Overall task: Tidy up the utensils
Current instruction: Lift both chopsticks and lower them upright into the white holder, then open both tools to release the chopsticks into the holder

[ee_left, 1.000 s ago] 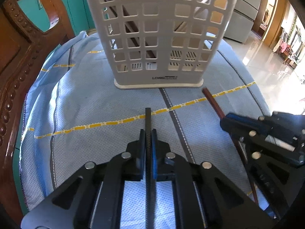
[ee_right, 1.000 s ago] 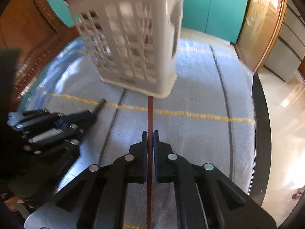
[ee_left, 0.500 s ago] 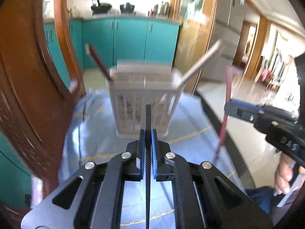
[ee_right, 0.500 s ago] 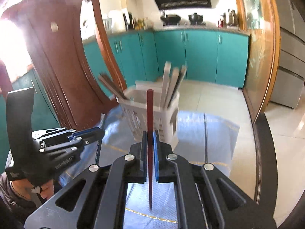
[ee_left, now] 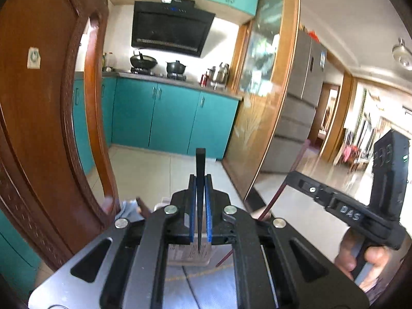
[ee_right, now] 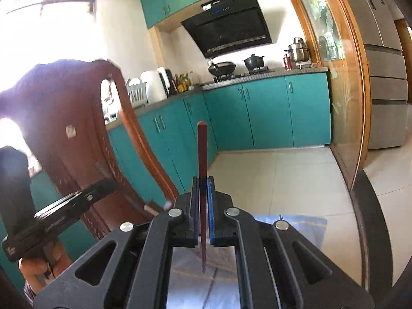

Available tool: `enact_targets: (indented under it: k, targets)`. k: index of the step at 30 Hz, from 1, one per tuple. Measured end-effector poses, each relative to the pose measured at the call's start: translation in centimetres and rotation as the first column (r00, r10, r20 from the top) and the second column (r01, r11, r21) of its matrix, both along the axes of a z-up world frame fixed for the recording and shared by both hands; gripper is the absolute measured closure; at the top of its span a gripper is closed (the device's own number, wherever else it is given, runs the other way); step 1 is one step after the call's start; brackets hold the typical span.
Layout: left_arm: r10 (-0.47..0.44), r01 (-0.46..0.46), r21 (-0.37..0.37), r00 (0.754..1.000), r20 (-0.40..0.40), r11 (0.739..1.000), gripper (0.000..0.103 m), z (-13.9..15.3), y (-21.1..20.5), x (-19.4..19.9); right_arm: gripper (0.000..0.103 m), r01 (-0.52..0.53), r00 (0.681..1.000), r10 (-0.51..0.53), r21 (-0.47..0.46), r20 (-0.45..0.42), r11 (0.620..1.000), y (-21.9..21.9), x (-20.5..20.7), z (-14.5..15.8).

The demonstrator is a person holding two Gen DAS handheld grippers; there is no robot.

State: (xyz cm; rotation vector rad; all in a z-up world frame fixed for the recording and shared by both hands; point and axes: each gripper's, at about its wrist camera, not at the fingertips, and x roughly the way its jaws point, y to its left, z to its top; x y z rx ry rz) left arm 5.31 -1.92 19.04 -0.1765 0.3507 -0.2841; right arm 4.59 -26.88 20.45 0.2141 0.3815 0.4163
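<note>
Black chopstick (ee_left: 200, 164) stands upright, clenched in the left gripper (ee_left: 200, 206), its tip above the basket (ee_left: 190, 253) on the bench. Right gripper (ee_right: 203, 206) likewise grasps a red-brown chopstick (ee_right: 202, 152), upright.

Basket (ee_left: 189, 253) on table below left tool (ee_left: 200, 200), chair (ee_left: 38, 128) left

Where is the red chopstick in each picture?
Left wrist view: the red chopstick slants at right of centre, held by the right tool coming in from the right.
Right wrist view: it stands upright in the middle, clamped in that tool.
Shared landmark: the black range hood above the stove.
</note>
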Motion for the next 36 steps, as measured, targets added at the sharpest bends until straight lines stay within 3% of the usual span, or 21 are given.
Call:
enact_targets:
  k: [7, 12, 16, 19, 22, 28, 31, 33, 34, 35, 36]
  targets:
    - [0.037, -0.032, -0.097, 0.998, 0.051, 0.995, 0.096, 1.6, 2.5, 0.9, 0.096, 0.075, 0.993, -0.080, 0.063, 0.088, 0.995, -0.2, 1.2, 1.1]
    - [0.111, -0.092, -0.170, 0.988, 0.105, 0.981, 0.096, 1.8, 3.9, 0.7, 0.096, 0.087, 0.994, -0.084, -0.038, 0.071, 0.996, 2.0, 2.8, -0.9]
    - [0.183, -0.131, -0.278, 0.968, 0.170, 0.952, 0.096, 1.4, 5.2, 1.2, 0.096, 0.069, 0.997, -0.065, -0.152, 0.029, 0.986, 4.3, 3.6, -3.4]
    - [0.261, -0.208, -0.274, 0.949, 0.175, 0.939, 0.096, 0.5, 5.1, 2.3, 0.096, 0.053, 0.999, -0.052, -0.196, 0.011, 0.979, 5.1, 3.7, -5.2]
    - [0.303, -0.266, -0.210, 0.938, 0.167, 0.941, 0.096, -0.8, 3.8, 4.0, 0.097, 0.041, 0.999, -0.042, -0.214, -0.002, 0.976, 5.2, 3.7, -6.3]
    - [0.277, -0.276, -0.024, 0.950, 0.147, 0.961, 0.096, -3.2, -0.5, 6.2, 0.096, 0.038, 0.999, -0.038, -0.190, 0.003, 0.981, 4.3, 3.3, -6.4]
    - [0.257, -0.268, 0.058, 0.955, 0.146, 0.962, 0.096, -4.1, -2.4, 6.0, 0.084, 0.047, 0.999, -0.047, -0.163, 0.004, 0.986, 3.6, 2.8, -6.1]
    - [0.245, -0.258, 0.084, 0.959, 0.143, 0.962, 0.085, -4.5, -3.1, 5.6, 0.066, 0.049, 0.999, -0.047, -0.136, 0.016, 0.989, 3.0, 2.0, -5.6]
    - [0.238, -0.253, 0.099, 0.961, 0.142, 0.962, 0.067, -4.7, -3.4, 5.3, 0.063, 0.052, 0.998, -0.049, -0.128, 0.026, 0.990, 2.7, 1.6, -5.4]
    - [0.236, -0.252, 0.105, 0.961, 0.147, 0.962, 0.059, -4.7, -3.5, 4.9, 0.058, 0.055, 0.998, -0.050, -0.123, 0.039, 0.991, 2.4, 1.0, -5.0]
    - [0.235, -0.253, 0.106, 0.960, 0.152, 0.962, 0.058, -4.7, -3.5, 4.4, 0.054, 0.056, 0.997, -0.050, -0.121, 0.051, 0.991, 2.2, 0.4, -4.7]
